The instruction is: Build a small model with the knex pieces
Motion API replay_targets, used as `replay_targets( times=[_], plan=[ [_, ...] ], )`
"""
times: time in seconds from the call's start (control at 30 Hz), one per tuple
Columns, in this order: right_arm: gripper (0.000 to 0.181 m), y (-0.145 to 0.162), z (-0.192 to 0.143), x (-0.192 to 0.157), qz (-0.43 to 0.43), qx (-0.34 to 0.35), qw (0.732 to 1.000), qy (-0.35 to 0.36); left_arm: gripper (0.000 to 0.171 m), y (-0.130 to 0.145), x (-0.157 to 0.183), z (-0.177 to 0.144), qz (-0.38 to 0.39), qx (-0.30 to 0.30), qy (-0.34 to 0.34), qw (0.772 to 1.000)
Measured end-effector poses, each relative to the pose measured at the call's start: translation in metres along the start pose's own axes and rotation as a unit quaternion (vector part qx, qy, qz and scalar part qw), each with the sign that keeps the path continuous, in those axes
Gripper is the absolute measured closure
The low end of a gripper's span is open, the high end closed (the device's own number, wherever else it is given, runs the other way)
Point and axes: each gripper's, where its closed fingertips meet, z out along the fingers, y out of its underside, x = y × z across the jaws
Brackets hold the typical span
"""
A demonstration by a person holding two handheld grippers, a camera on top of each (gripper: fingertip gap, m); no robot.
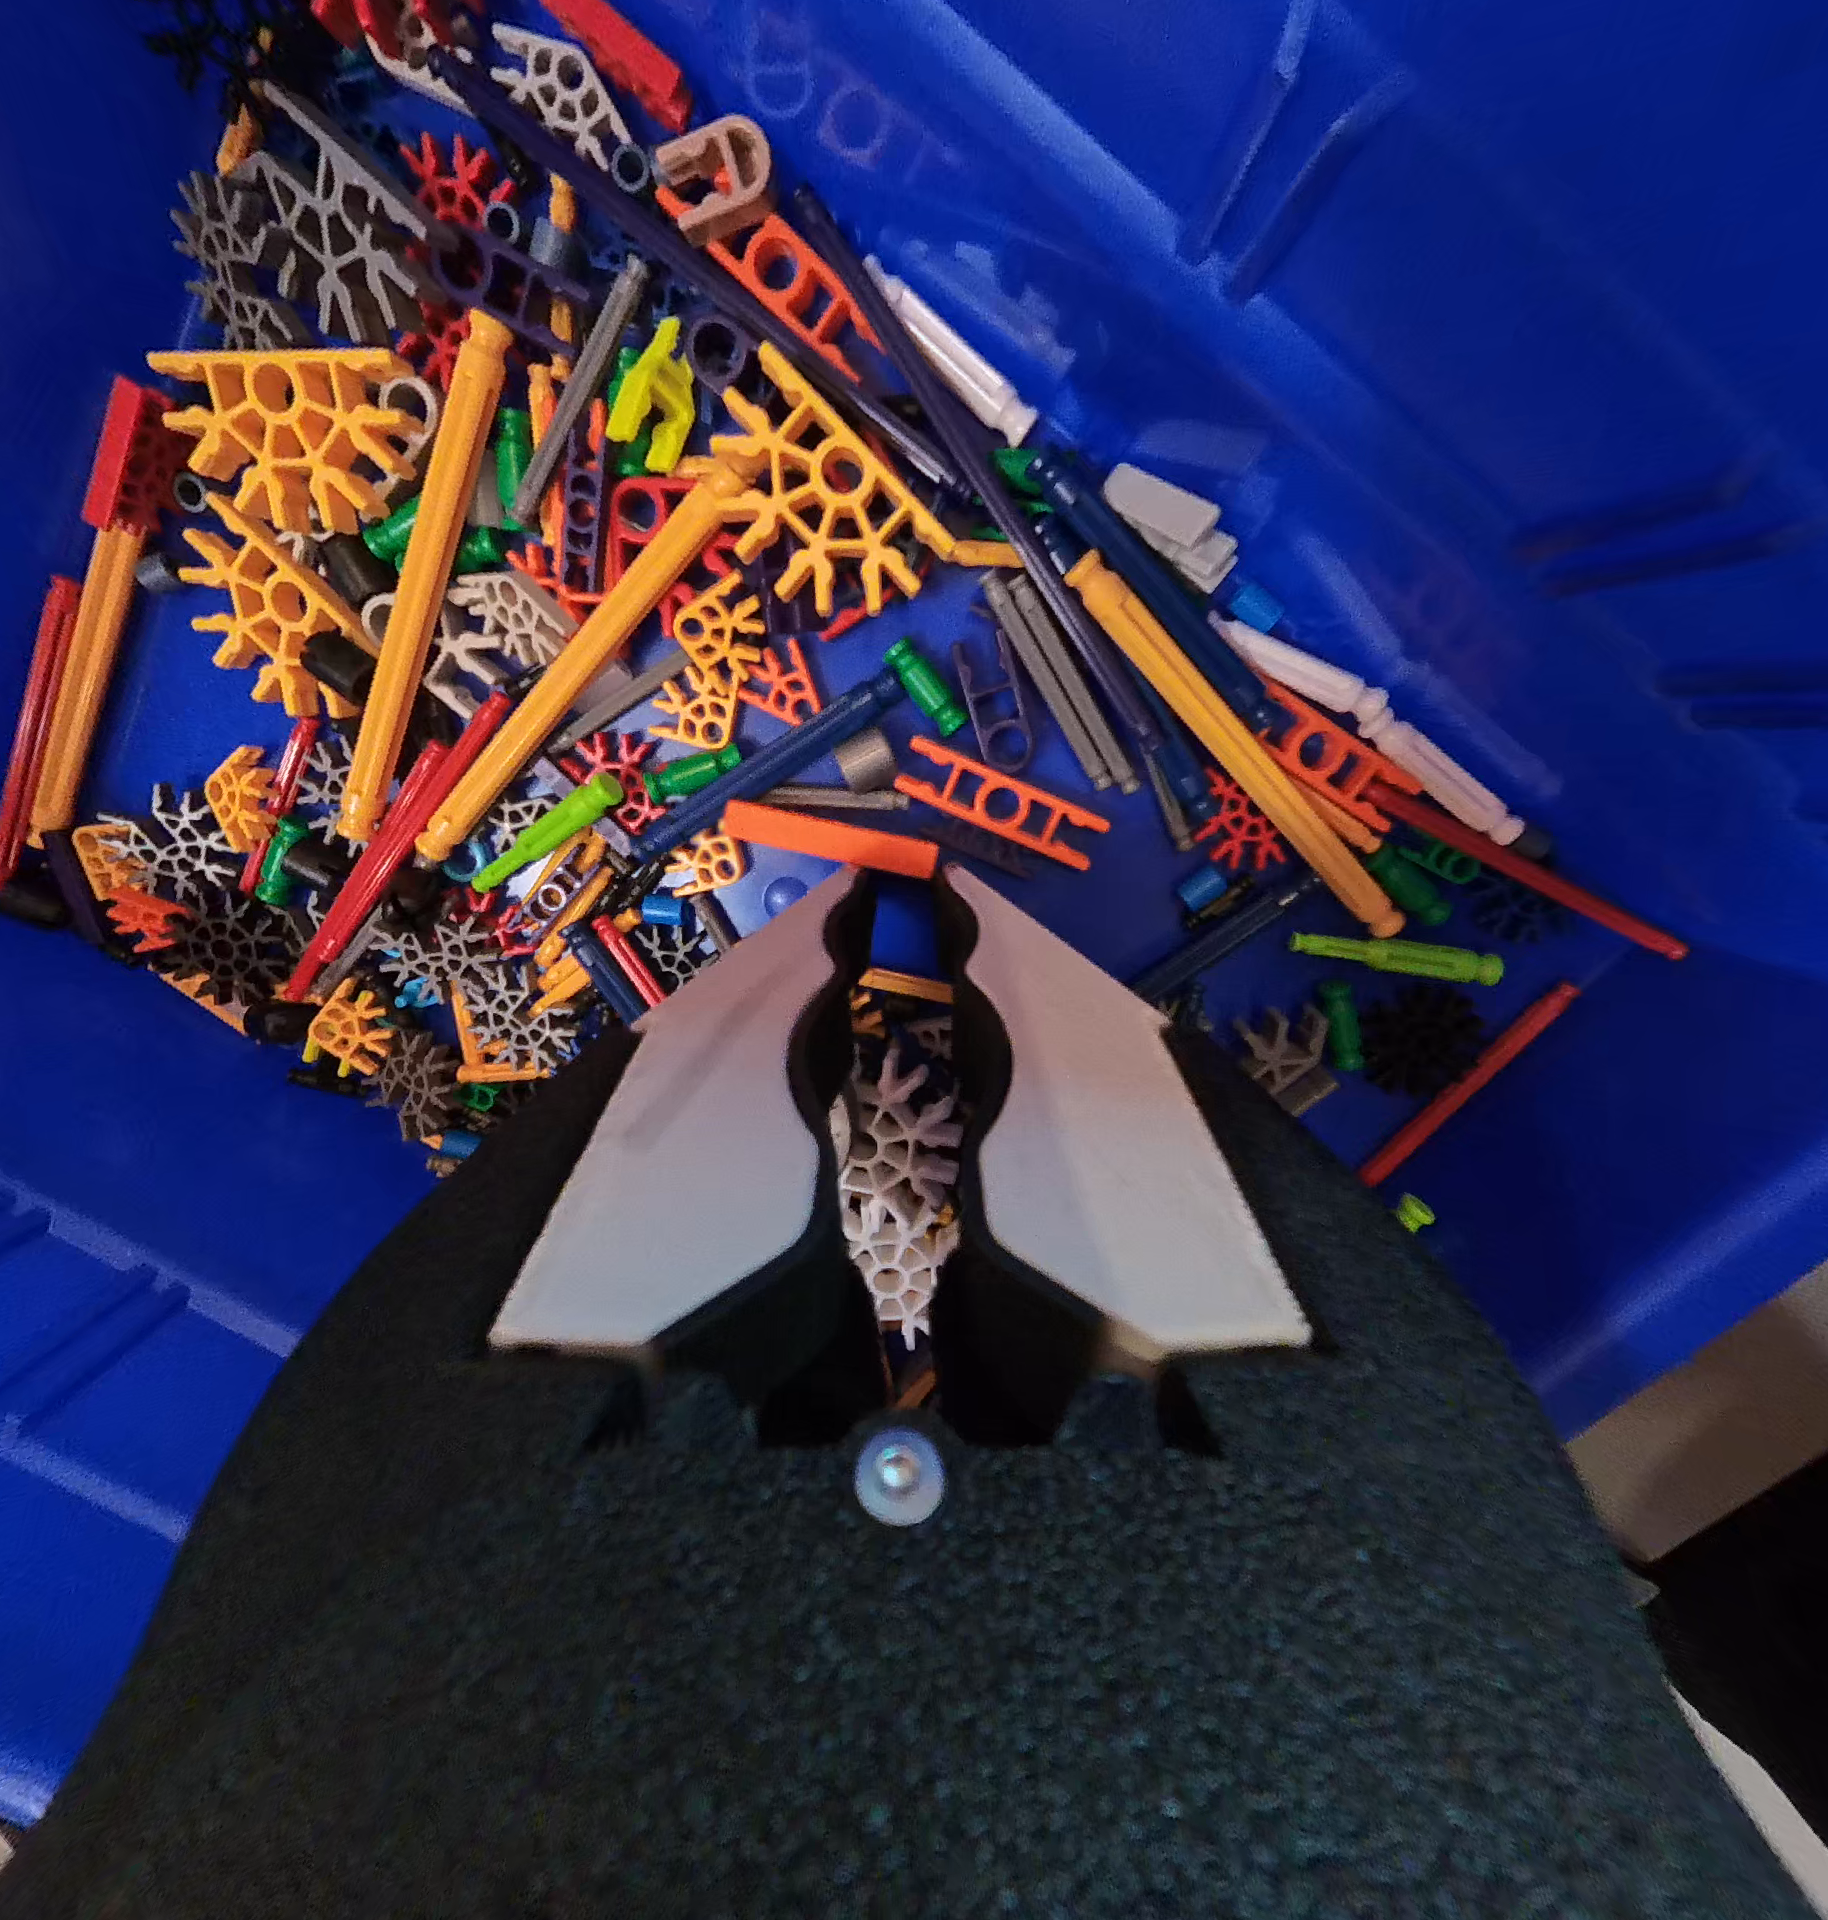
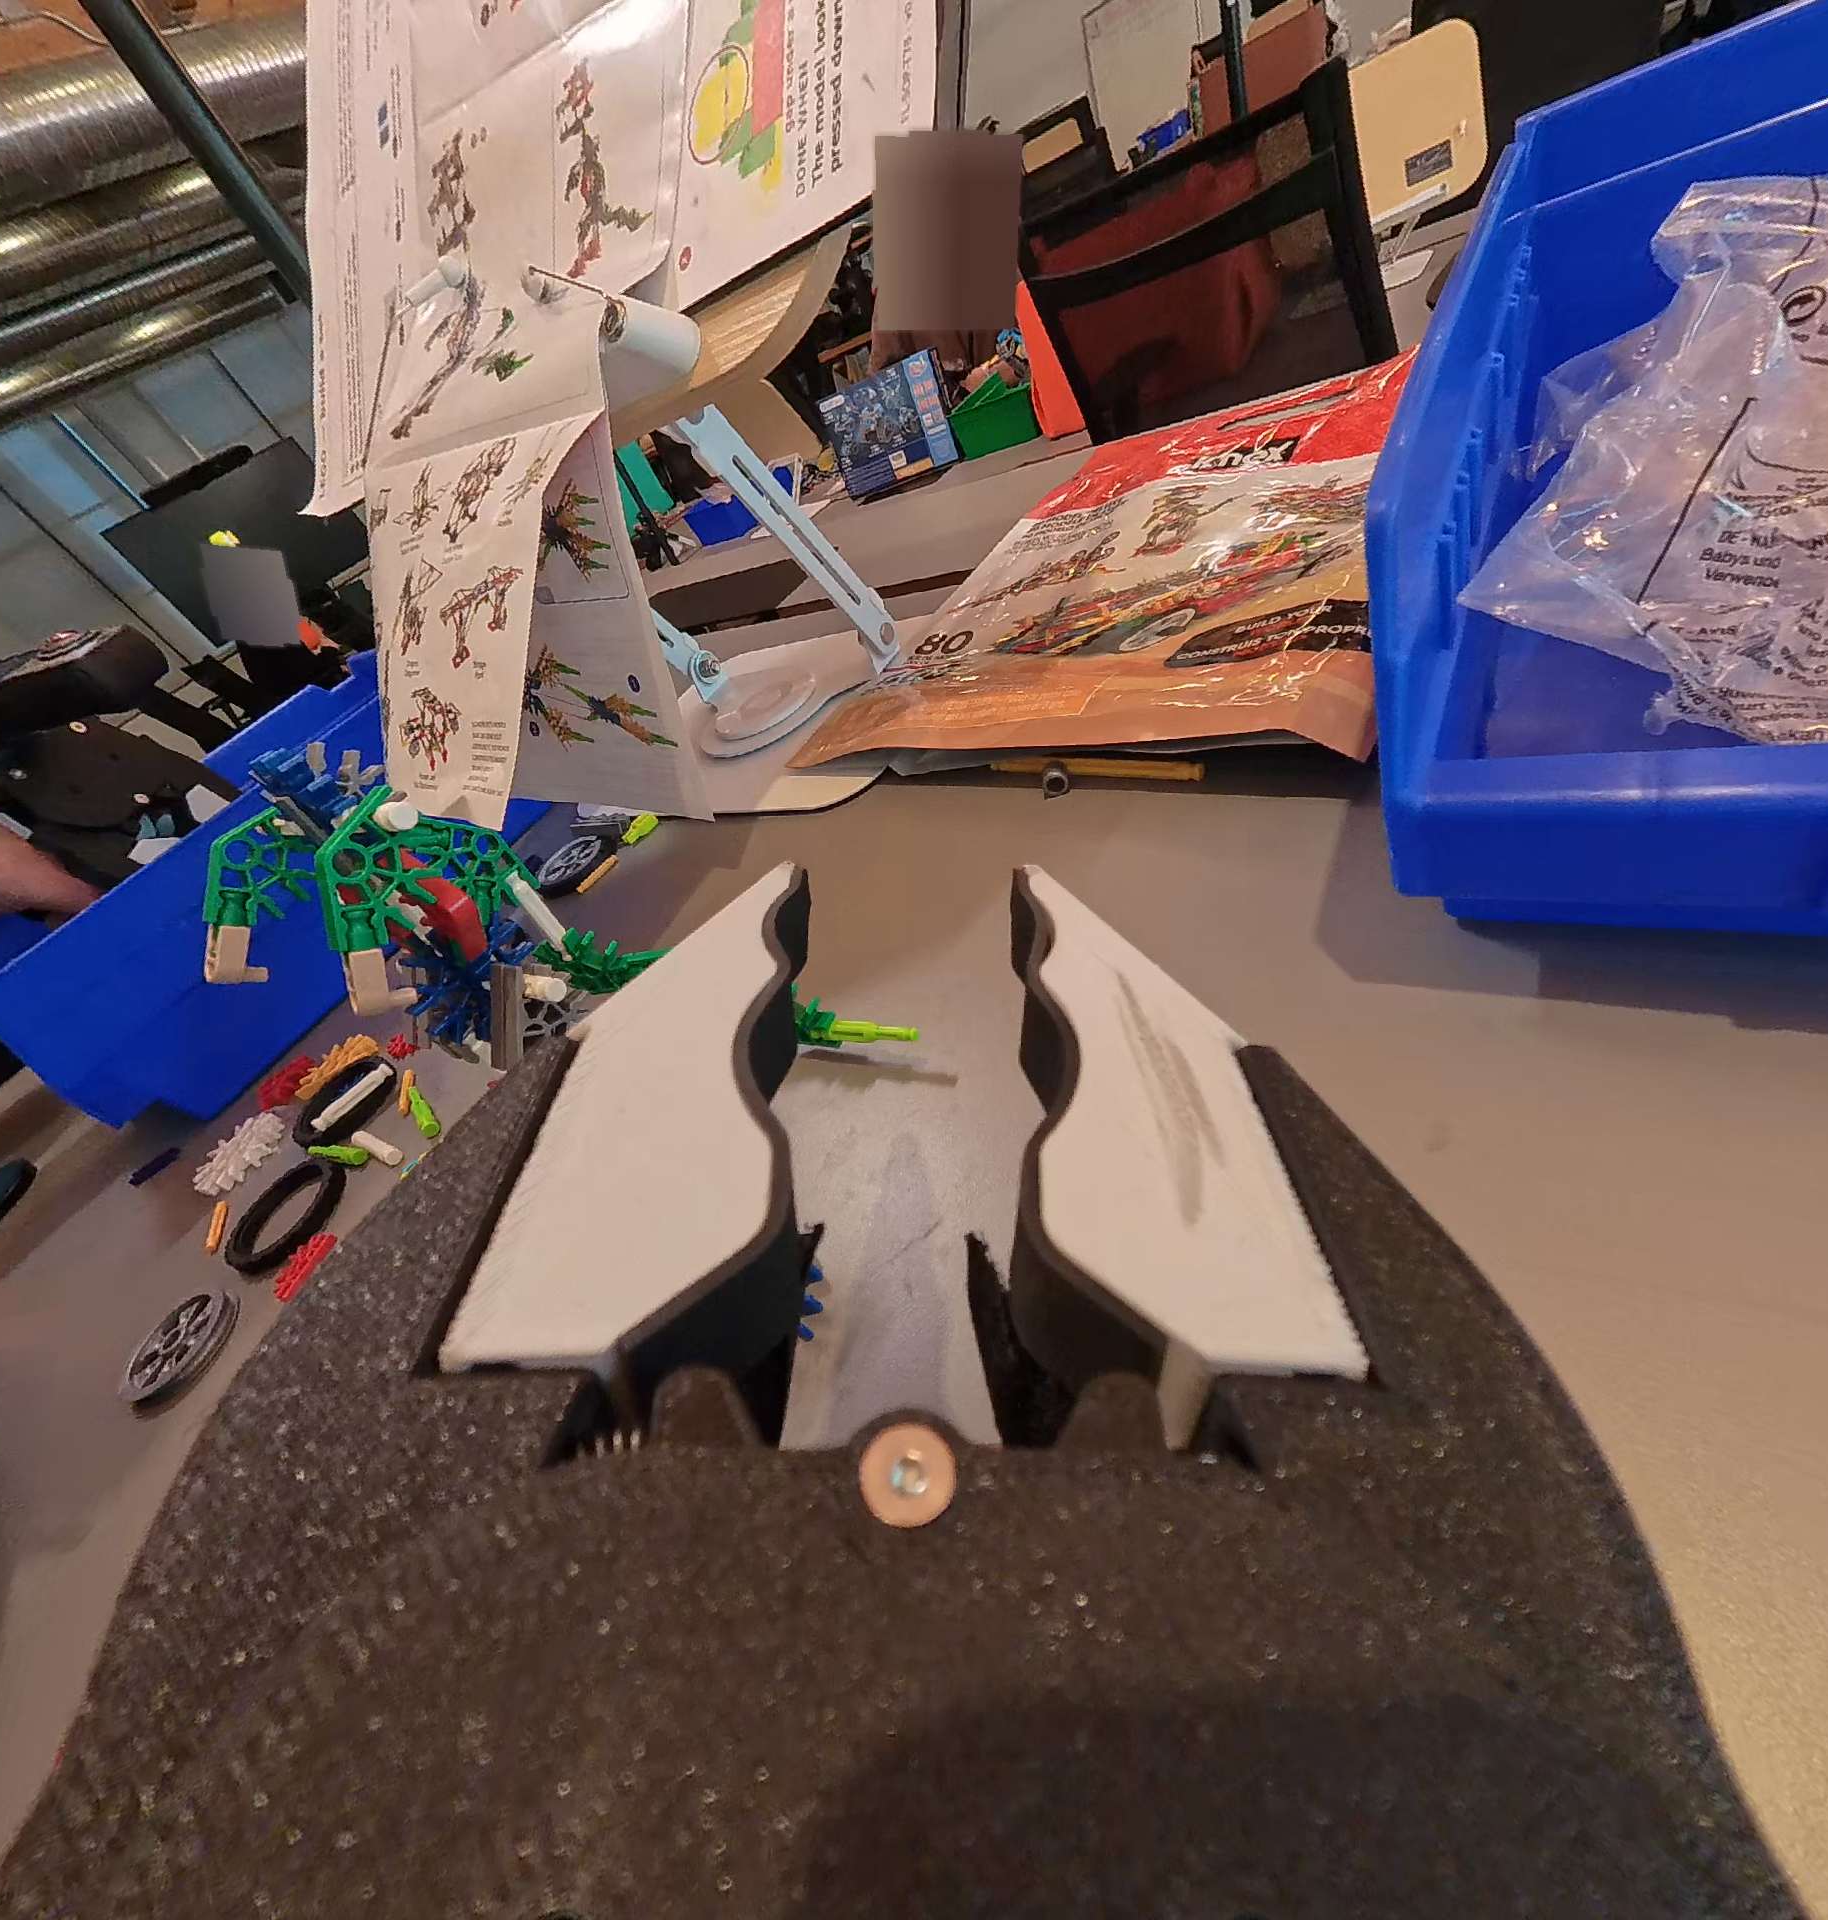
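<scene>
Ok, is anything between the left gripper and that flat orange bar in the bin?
Nothing visible is. The orange bar lies on top of the loose pieces in the blue bin, right at the tips of the left gripper. Its jaws stand only narrowly apart, with nothing held.

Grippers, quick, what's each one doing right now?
Left gripper: nearly closed, empty, over the blue bin of building pieces.
Right gripper: open, empty, above the table.
</scene>
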Motion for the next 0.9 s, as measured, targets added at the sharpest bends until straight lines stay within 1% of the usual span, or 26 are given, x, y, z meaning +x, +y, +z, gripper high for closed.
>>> replay_targets(
  times=[0.2,0.9],
  plan=[
    [0.143,-0.0006,-0.0004,-0.0002,0.000,0.002,1.000,-0.001,0.171,-0.0012,0.0019,0.0002,0.003,0.003,0.001,1.000],
    [0.142,-0.0014,-0.0014,-0.0009,0.001,0.005,1.000,-0.006,0.171,-0.0006,0.0046,-0.0078,-0.002,0.016,-0.012,1.000]
  ],
)
